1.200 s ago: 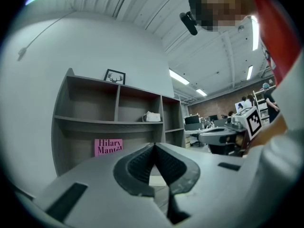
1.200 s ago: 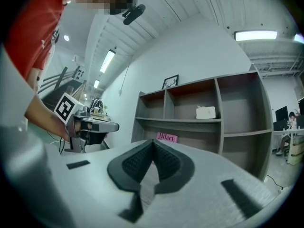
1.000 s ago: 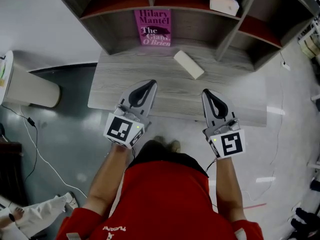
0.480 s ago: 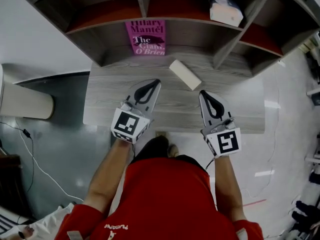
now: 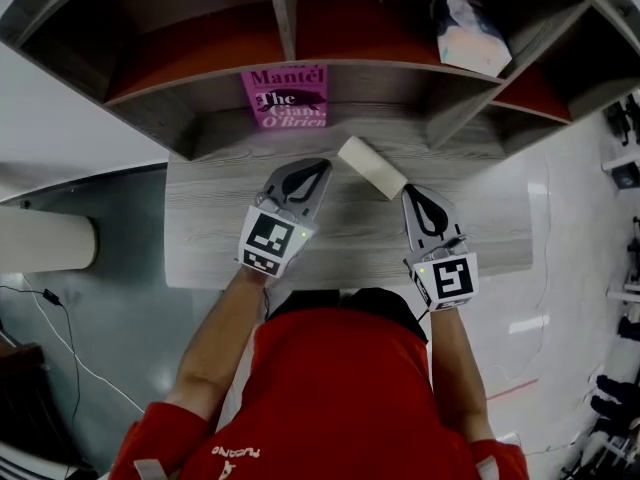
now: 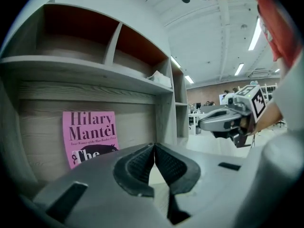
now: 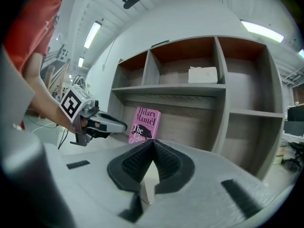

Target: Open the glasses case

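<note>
**A:** Gripper status?

**B:** Left gripper [image 5: 322, 166]: jaws pressed together, nothing between them. Right gripper [image 5: 409, 190]: same, tips meeting, empty.

**A:** Task object?

**B:** The cream oblong glasses case [image 5: 372, 167] lies slantwise on the grey wood-grain worktop [image 5: 210, 218], in front of the pink paperback book [image 5: 285, 96] and to its right. The left gripper sits straight in front of the book. The right gripper is further to the book's right, at the case's near end.

**A:** Progress?

**B:** My reading: nothing is done yet. The case looks closed and neither gripper holds it. Everything remains: steady the body, catch the lid, lift it.

**A:** Anything unreadable?

**B:** I cannot tell whether either tip touches the case or is only just beside it, because the head view is too small. No seam or hinge shows, so the opening side is unknown. In the right gripper view a pale sliver shows behind the closed jaws. It is probably the case, but that is unconfirmed.
</note>
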`<state>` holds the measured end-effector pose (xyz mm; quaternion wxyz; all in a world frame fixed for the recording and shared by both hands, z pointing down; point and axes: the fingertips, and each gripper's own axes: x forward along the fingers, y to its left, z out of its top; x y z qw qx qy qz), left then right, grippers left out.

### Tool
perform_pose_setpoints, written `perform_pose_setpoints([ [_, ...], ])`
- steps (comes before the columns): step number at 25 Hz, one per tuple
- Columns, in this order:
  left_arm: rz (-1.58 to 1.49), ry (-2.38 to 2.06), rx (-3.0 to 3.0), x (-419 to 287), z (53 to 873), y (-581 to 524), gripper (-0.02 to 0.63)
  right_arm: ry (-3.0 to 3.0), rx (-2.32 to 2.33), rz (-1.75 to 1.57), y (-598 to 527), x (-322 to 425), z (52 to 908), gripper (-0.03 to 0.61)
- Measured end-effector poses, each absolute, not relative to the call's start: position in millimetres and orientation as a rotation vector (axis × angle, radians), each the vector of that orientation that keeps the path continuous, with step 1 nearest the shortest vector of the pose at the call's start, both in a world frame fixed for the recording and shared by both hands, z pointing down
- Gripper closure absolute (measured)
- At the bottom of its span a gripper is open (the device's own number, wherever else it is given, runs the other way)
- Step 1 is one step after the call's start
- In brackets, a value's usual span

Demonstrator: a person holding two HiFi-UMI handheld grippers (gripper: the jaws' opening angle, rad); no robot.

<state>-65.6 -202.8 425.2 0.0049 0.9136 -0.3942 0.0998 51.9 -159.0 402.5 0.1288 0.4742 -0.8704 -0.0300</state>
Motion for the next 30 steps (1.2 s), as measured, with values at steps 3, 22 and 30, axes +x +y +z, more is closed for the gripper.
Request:
perform_pose_setpoints([
  [3, 0.367, -1.187, 2.848, -63.6, 442.3, -216.4, 0.603, -2.476, 1.372, -0.087, -167.5, 50.4, 414.9, 0.573],
  [22, 0.727, -0.992, 2.686, -44.7, 532.4, -255.4, 0.488, -2.35, 1.148, 0.091, -205.7, 54.8, 511.8, 0.432],
  [30, 0.885, -0.857, 2.631, -33.4, 568.6, -262.3, 0.44, -2.265, 1.043, 0.148, -207.3, 61.2, 551.5, 0.316],
])
